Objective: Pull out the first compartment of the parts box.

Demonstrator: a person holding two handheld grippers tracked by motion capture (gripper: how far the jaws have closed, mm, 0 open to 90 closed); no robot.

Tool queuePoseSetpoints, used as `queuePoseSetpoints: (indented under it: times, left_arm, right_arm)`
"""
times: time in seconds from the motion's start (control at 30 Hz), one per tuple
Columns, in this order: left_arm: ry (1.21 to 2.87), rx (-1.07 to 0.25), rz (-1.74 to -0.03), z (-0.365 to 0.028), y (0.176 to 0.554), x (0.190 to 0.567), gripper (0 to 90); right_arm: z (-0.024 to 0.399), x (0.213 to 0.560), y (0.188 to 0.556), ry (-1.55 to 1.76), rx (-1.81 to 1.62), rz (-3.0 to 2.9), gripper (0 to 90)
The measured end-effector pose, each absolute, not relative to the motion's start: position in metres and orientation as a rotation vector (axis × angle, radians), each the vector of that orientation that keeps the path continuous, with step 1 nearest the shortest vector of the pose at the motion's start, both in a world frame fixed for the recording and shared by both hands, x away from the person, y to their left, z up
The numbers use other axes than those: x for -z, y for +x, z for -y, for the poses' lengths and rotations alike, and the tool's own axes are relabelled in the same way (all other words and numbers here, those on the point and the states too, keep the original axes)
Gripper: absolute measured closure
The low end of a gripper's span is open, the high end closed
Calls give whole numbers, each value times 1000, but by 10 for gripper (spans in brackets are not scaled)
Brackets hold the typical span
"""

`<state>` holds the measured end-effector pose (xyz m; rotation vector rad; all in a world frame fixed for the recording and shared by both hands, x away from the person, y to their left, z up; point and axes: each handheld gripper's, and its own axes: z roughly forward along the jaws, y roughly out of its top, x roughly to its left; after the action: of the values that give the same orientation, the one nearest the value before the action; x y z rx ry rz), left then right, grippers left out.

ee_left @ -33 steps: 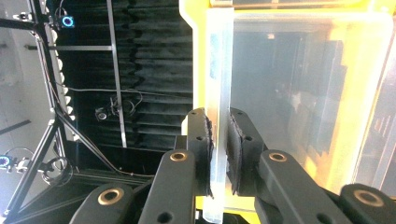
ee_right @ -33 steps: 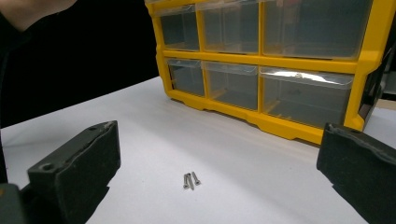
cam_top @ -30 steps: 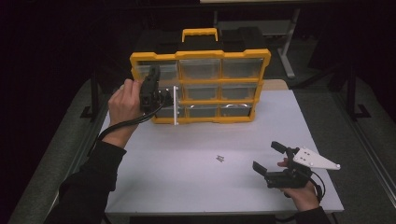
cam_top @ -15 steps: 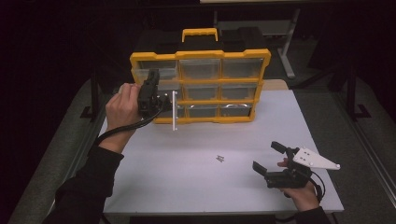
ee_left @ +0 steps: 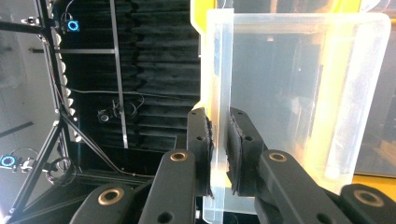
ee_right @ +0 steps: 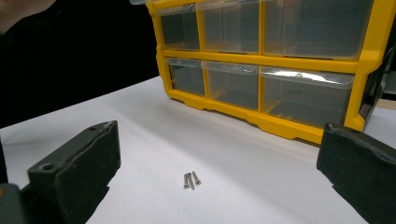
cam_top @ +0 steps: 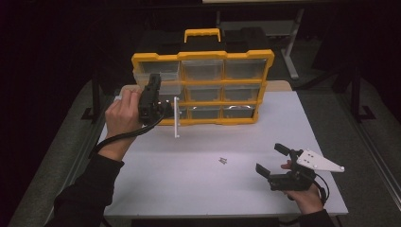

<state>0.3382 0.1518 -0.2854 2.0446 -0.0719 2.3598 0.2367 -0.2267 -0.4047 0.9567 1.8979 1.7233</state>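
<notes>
Drawer: a clear plastic drawer [ee_left: 299,93] from the left column of the yellow organizer [cam_top: 203,87]; it is drawn partly out of its slot, toward 9 o'clock of the cabinet front in the high view, its front lip [cam_top: 176,117] standing as a pale upright strip.
Drawer look: translucent, frosted at the edges, thin-walled, rounded corners; nothing visible inside from the left gripper view.
Left gripper: the left gripper [ee_left: 219,140] has its jaws pinched narrow on the drawer's front wall, one pad on each face.
Progress: by my reading the drawer is gripped and partly out; drawing it clear, or loading it, is not yet done.
Screws: a small cluster of screws [cam_top: 222,161] lies loose on the bench [cam_top: 189,189], at 6 o'clock of the organizer, well apart from the drawer; likely the load left to move.
Right gripper: the right gripper [cam_top: 276,158] rests low at 4 o'clock of the screws, jaws wide and holding nothing, aimed toward them.
Organizer: nine clear drawers in a yellow frame, black case and yellow handle [cam_top: 202,34] on top, at the bench's 12 o'clock edge.
</notes>
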Motion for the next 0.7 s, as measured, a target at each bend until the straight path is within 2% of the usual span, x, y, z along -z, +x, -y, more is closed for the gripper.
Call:
queuePoseSetpoints:
  times: [0.7]
  left_arm:
    - [2043,-2359,72,-153,321,285,808]
  right_arm:
    - [227,405,237,958,-1723,-1896,0]
